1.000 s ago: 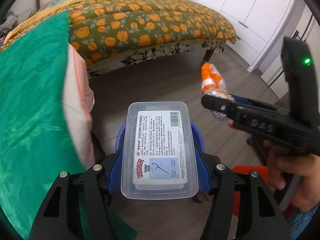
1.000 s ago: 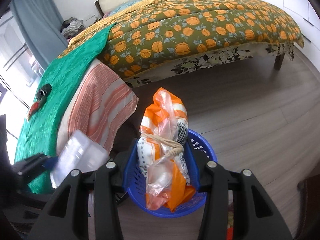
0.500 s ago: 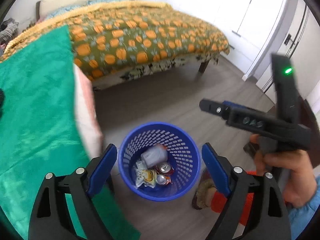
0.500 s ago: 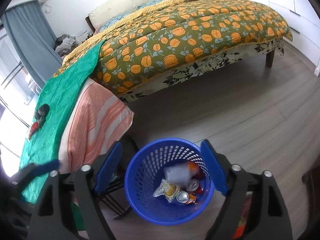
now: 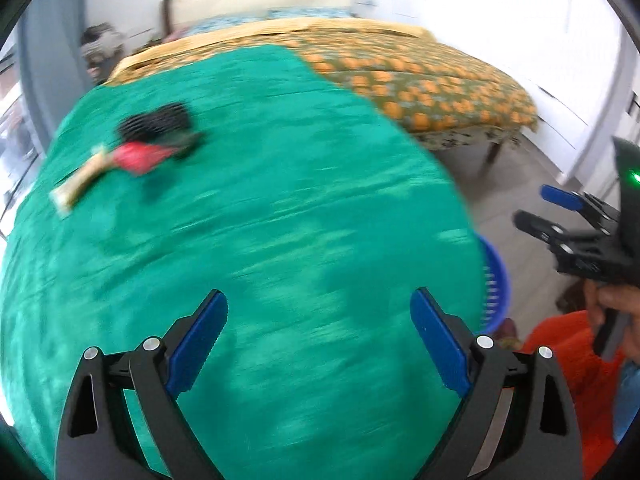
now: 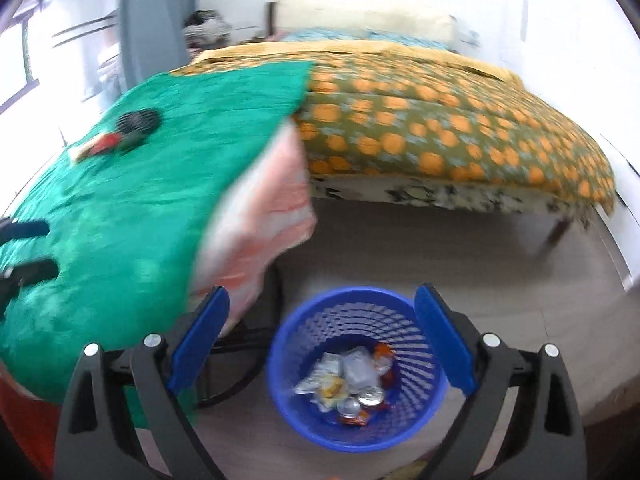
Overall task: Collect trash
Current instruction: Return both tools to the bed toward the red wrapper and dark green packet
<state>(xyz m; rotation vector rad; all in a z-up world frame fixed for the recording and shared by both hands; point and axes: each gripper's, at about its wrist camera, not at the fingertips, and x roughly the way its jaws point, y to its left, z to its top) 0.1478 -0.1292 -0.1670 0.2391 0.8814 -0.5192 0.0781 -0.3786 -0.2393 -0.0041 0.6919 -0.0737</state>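
A blue mesh trash basket point(image 6: 420, 324) stands on the floor and holds wrappers, cans and a clear plastic box point(image 6: 360, 368). My right gripper point(image 6: 322, 344) is open and empty above the basket. My left gripper point(image 5: 318, 340) is open and empty over the green cloth point(image 5: 260, 220). On that cloth lie a black object point(image 5: 158, 122), a red wrapper point(image 5: 140, 156) and a tan wrapper point(image 5: 78, 180), all blurred. The basket's rim point(image 5: 498, 280) shows at the cloth's right edge in the left wrist view. The right gripper point(image 5: 548, 216) also shows there, open.
A bed with an orange-patterned quilt point(image 6: 440, 128) stands behind. A pink striped cloth point(image 6: 264, 216) hangs off the green-covered surface point(image 6: 120, 208) beside the basket. White wardrobe doors point(image 5: 580, 60) line the right wall. Wood floor point(image 6: 440, 252) lies between bed and basket.
Both grippers opened and dropped the clear box and the orange bag into the basket. The left gripper has since swung left over the green cloth.
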